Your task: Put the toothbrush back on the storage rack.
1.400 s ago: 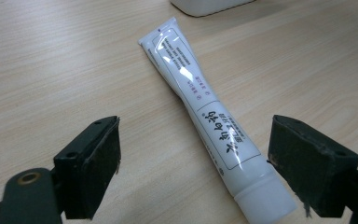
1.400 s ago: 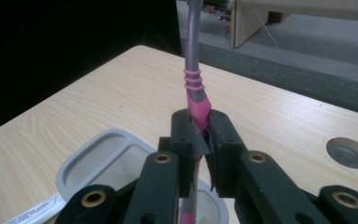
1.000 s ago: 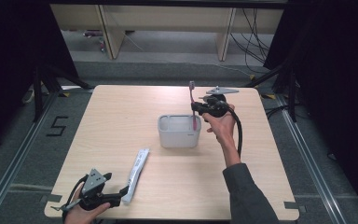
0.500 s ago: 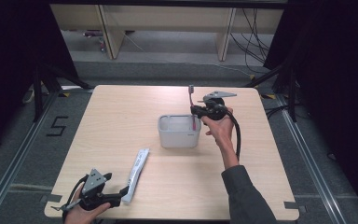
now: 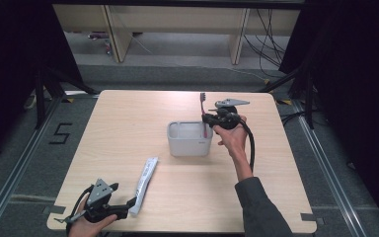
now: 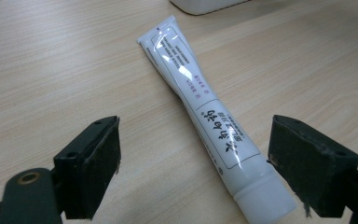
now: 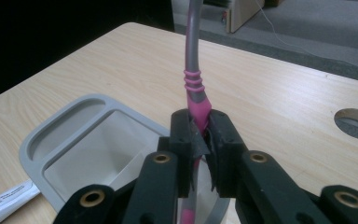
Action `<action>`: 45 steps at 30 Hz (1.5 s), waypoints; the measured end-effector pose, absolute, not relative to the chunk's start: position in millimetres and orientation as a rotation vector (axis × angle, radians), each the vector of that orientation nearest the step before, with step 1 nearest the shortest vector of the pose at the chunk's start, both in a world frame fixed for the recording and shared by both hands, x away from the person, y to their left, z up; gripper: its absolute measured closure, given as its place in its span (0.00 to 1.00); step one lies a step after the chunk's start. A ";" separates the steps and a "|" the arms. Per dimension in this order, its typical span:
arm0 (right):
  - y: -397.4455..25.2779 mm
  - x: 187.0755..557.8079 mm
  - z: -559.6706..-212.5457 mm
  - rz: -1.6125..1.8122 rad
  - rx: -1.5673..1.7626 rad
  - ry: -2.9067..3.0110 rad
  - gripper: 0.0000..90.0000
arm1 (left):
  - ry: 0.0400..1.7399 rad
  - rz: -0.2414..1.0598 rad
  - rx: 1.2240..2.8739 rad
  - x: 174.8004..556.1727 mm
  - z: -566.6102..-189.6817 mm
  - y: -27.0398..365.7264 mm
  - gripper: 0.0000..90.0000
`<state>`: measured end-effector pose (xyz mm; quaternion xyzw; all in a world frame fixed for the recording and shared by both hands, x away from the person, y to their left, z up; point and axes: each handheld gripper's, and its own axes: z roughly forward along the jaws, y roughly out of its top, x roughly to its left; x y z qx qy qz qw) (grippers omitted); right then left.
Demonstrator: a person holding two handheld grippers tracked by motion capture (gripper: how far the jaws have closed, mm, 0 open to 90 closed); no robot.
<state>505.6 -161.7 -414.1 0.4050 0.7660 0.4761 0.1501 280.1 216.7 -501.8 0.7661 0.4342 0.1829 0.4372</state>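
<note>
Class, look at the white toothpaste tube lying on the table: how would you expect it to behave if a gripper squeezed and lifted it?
The toothpaste tube looks soft-walled, so it would probably dent under the left gripper jaws. Its glossy skin may be slippery. Lying flat with a crimped end, it seems unlikely to roll far.

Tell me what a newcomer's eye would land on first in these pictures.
The pink and grey toothbrush stands out first: it is held upright, clamped in the right gripper over the right end of the grey holder at the table's middle. Next comes the white toothpaste tube, lying flat on the wooden table near its front left, with the left gripper open and its jaws to either side of the cap end.
</note>
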 end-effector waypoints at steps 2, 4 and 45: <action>-162.2 506.0 -414.2 1.356 1.149 2.210 0.91 | 1.081 0.454 1.904 280.1 -501.9 216.7 0.18; -161.2 505.2 -415.5 1.359 1.168 2.207 0.91 | 1.079 0.455 1.905 280.1 -501.8 216.7 0.18; -185.0 473.1 -409.3 1.310 1.204 2.189 0.51 | 1.084 0.458 1.906 280.2 -501.8 216.8 0.18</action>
